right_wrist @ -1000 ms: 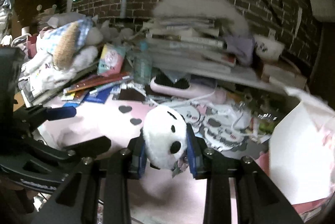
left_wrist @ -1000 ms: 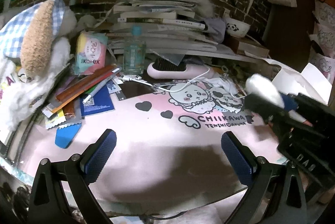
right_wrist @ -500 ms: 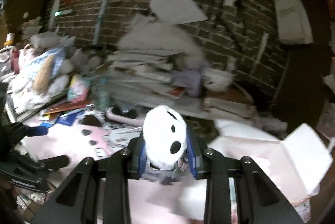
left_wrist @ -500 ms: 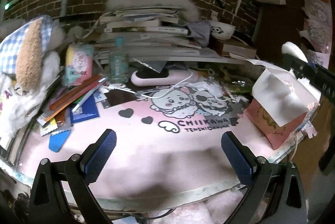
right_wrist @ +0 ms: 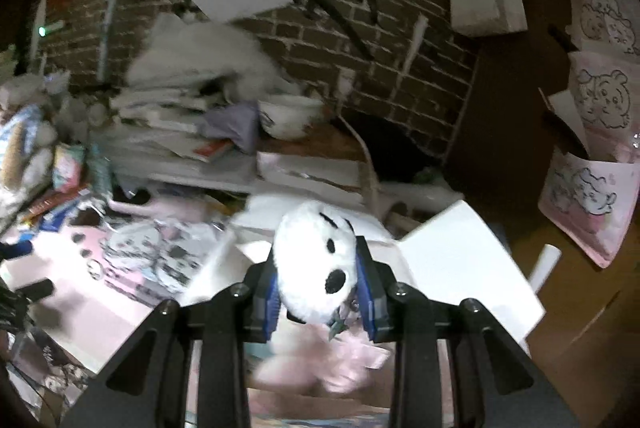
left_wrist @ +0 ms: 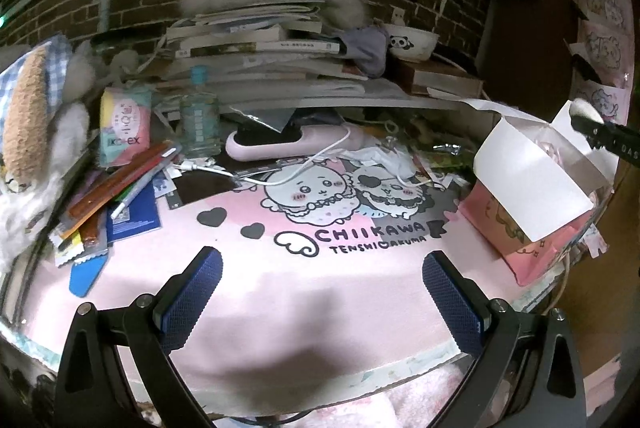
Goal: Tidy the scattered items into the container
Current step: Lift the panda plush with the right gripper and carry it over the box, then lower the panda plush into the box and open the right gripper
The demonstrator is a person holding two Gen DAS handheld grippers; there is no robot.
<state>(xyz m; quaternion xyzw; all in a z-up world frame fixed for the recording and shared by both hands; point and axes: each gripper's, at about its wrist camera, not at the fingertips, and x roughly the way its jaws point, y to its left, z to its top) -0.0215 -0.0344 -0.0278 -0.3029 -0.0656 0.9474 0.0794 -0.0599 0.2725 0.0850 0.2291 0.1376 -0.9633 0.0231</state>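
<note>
Carried up and across from the pink mat, the panda plush (right_wrist: pixel 316 260) now hangs over the open pink box (left_wrist: pixel 532 188) at the bench's right end, clenched in the right hand-held gripper (right_wrist: pixel 318 292). Left hand-held gripper (left_wrist: pixel 320 292) hovers released, empty. Not dropped in yet; pens (left_wrist: pixel 120 180), packets and cable (left_wrist: pixel 304 160) remain scattered.
</note>
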